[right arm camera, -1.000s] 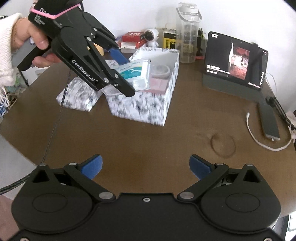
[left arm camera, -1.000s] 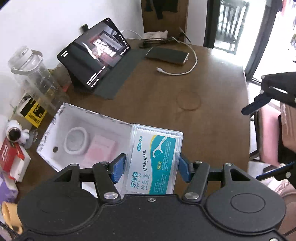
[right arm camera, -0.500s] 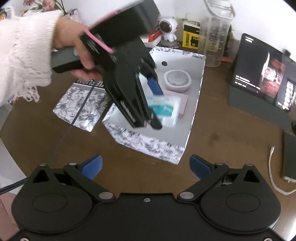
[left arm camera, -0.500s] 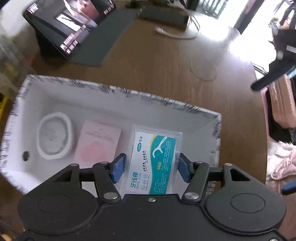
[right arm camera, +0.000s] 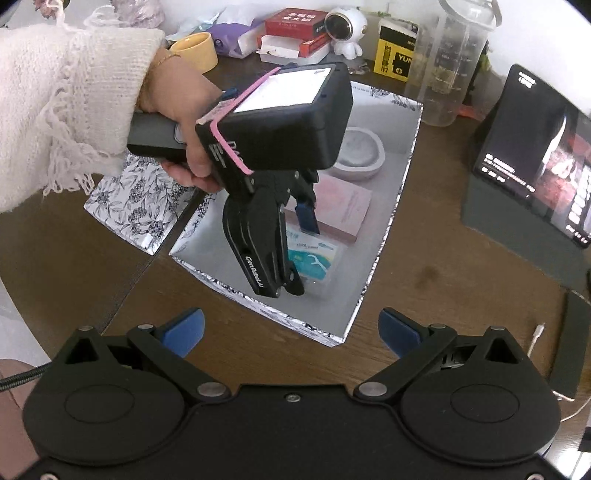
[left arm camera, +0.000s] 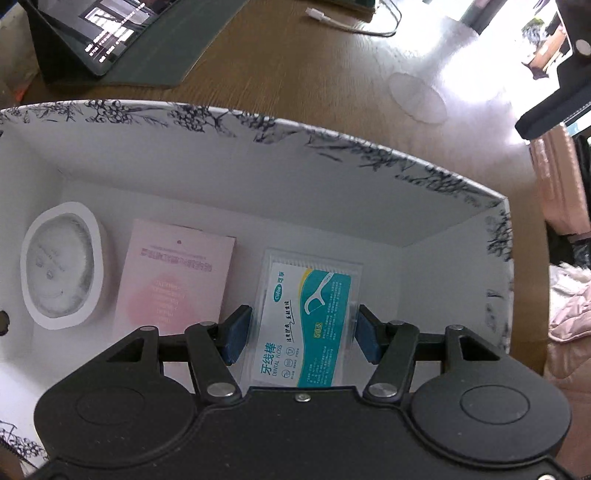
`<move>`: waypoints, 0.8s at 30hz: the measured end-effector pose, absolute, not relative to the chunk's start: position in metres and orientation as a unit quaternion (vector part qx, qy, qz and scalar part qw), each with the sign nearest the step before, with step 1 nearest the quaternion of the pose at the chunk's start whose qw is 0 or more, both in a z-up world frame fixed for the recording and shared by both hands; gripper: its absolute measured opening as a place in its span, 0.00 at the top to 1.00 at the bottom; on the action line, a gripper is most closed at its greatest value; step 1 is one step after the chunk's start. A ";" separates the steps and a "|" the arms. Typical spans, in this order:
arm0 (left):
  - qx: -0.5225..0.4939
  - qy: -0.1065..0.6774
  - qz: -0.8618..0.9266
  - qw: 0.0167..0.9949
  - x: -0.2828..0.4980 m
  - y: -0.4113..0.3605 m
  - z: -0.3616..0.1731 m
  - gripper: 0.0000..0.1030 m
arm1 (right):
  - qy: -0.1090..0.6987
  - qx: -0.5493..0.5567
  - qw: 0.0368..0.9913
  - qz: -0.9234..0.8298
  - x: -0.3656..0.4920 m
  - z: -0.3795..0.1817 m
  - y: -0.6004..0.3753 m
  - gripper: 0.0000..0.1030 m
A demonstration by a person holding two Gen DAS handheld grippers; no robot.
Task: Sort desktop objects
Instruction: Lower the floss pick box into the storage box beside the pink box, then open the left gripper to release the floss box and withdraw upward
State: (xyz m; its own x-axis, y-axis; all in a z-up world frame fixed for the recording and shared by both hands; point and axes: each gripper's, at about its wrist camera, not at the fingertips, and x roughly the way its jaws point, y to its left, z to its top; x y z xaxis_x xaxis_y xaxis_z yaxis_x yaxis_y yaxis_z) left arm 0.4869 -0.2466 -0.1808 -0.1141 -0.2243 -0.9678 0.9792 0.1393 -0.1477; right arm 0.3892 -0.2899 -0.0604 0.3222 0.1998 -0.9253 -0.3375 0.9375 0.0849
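Observation:
My left gripper (left arm camera: 301, 328) is down inside the white patterned box (left arm camera: 332, 140) and is shut on a clear dental floss box (left arm camera: 306, 325) with a teal label. The floss box is low over the box floor, next to a pink card (left arm camera: 173, 273) and a white round dish (left arm camera: 61, 264). In the right wrist view the left gripper (right arm camera: 301, 254) holds the floss box (right arm camera: 317, 258) inside the box (right arm camera: 384, 236). My right gripper (right arm camera: 291, 330) is open and empty, above the table in front of the box.
A tablet on a stand (right arm camera: 535, 166) is to the right, with a phone and white cable (left arm camera: 354, 26) behind it. The box lid (right arm camera: 136, 206) lies left of the box. A clear jug (right arm camera: 454, 62), yellow cup (right arm camera: 195, 50) and small boxes line the wall.
My left gripper has carried the floss box from above the box rim down into the box, close to its floor. The right gripper has moved closer to the box and stayed open.

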 end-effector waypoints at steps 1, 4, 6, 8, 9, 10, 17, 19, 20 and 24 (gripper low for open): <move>0.370 0.512 -0.542 0.554 0.486 -0.247 -0.182 0.43 | 0.559 -0.060 0.810 0.166 0.390 -0.063 -0.289 0.01; 0.368 0.515 -0.538 0.557 0.485 -0.247 -0.182 0.42 | 0.562 -0.055 0.808 0.166 0.391 -0.069 -0.290 0.01; 0.371 0.518 -0.533 0.557 0.484 -0.248 -0.183 0.34 | 0.564 -0.049 0.807 0.166 0.391 -0.072 -0.291 0.01; 0.374 0.518 -0.528 0.560 0.482 -0.249 -0.182 0.30 | 0.566 -0.042 0.807 0.163 0.390 -0.074 -0.291 0.01; 0.373 0.517 -0.529 0.561 0.481 -0.248 -0.180 0.29 | 0.566 -0.039 0.807 0.161 0.389 -0.074 -0.291 0.01; 0.368 0.516 -0.528 0.566 0.482 -0.247 -0.176 0.29 | 0.567 -0.036 0.808 0.159 0.388 -0.075 -0.291 0.01; 0.291 0.479 -0.522 0.643 0.488 -0.218 -0.119 0.15 | 0.561 -0.013 0.816 0.138 0.376 -0.073 -0.293 0.01; 0.251 0.461 -0.508 0.682 0.484 -0.202 -0.096 0.13 | 0.555 -0.002 0.821 0.132 0.371 -0.071 -0.295 0.01; 0.231 0.452 -0.501 0.701 0.481 -0.194 -0.084 0.11 | 0.550 0.002 0.825 0.129 0.369 -0.070 -0.295 0.01; 0.134 0.412 -0.455 0.778 0.452 -0.161 -0.043 0.03 | 0.530 0.017 0.840 0.115 0.356 -0.066 -0.296 0.01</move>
State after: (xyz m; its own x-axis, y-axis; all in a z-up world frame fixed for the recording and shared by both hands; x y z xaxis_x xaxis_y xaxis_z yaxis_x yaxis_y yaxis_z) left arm 0.4517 -0.1605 -0.0435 0.2468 -0.5975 -0.7629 0.8184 0.5501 -0.1661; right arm 0.3555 -0.2963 -0.0655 0.4110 0.2120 -0.8867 -0.1757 0.9728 0.1512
